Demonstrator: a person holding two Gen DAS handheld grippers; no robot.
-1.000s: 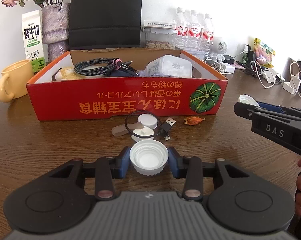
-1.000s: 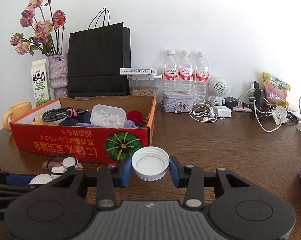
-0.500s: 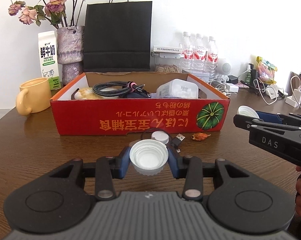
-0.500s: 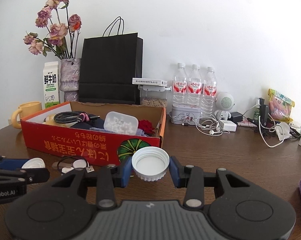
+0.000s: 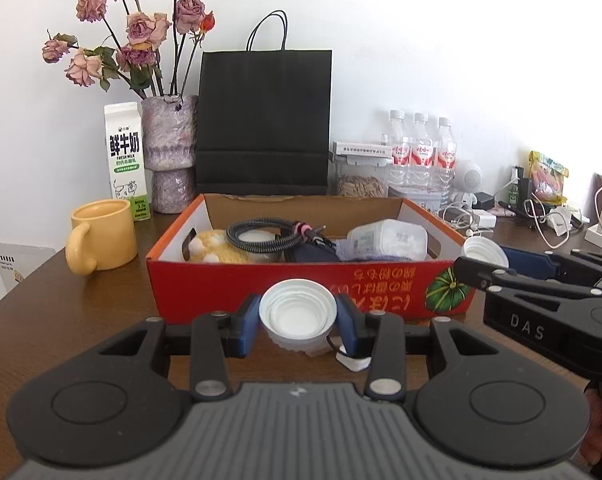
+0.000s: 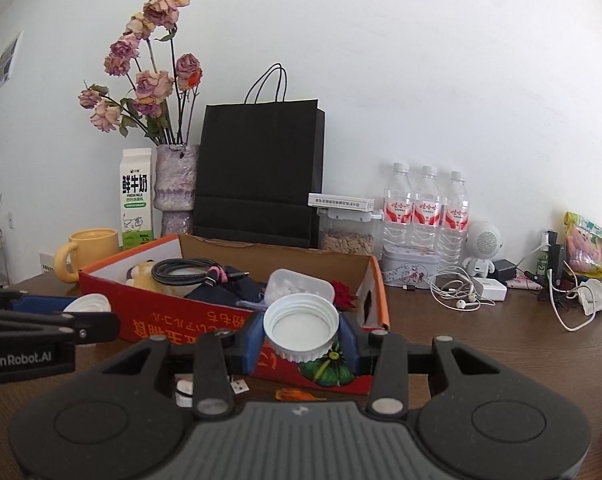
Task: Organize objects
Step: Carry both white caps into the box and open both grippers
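Note:
My left gripper (image 5: 297, 322) is shut on a white bottle cap (image 5: 297, 316), its hollow side facing the camera. My right gripper (image 6: 301, 334) is shut on a second white cap (image 6: 301, 326). Both caps hang just in front of the red cardboard box (image 5: 381, 300), near its front wall. The box holds a coiled cable (image 5: 261, 236), a clear plastic container (image 5: 387, 240) and a yellow plush toy (image 5: 217, 252). In the left wrist view the right gripper (image 5: 483, 254) comes in from the right with its cap. The left gripper (image 6: 87, 306) shows at the left of the right wrist view.
More white caps (image 5: 353, 362) and a USB plug (image 6: 239, 386) lie on the brown table below the grippers, with an orange scrap (image 6: 297, 394). A yellow mug (image 5: 103, 236), milk carton (image 5: 127, 160), vase, black paper bag (image 5: 265, 124), water bottles (image 6: 425, 208) and tangled cables (image 6: 457, 292) stand behind and right.
Both grippers have risen and tipped up, each keeping its cap. The red box now sits lower and closer, and the loose caps on the table have slipped under the left gripper.

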